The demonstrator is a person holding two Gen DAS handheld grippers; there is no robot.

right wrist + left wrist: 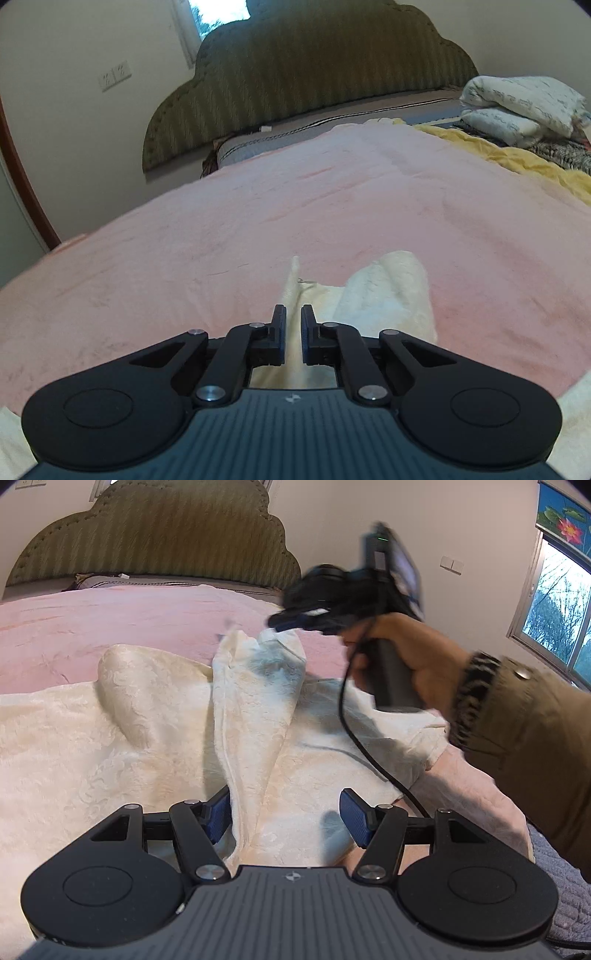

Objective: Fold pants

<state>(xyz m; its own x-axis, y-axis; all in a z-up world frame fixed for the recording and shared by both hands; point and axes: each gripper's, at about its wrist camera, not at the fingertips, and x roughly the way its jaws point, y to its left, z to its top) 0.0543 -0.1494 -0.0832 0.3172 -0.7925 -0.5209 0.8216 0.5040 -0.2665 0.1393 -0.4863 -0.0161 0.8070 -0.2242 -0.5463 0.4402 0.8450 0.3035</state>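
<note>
Cream patterned pants (122,738) lie spread on a pink blanket (129,624) on the bed. My left gripper (284,814) is open, its blue pads on either side of a raised fold of the pants, low over the fabric. My right gripper (284,622), seen in the left wrist view, is shut on an edge of the pants and holds it lifted above the bed. In the right wrist view the right gripper (293,321) pinches a thin cream edge of the pants (388,291) between its nearly closed fingers.
A padded olive headboard (314,70) stands at the far end of the bed. Folded white bedding (517,107) and a yellow cloth (517,158) lie at the bed's far right. A window (557,605) is on the right. The right gripper's black cable (369,753) trails across the pants.
</note>
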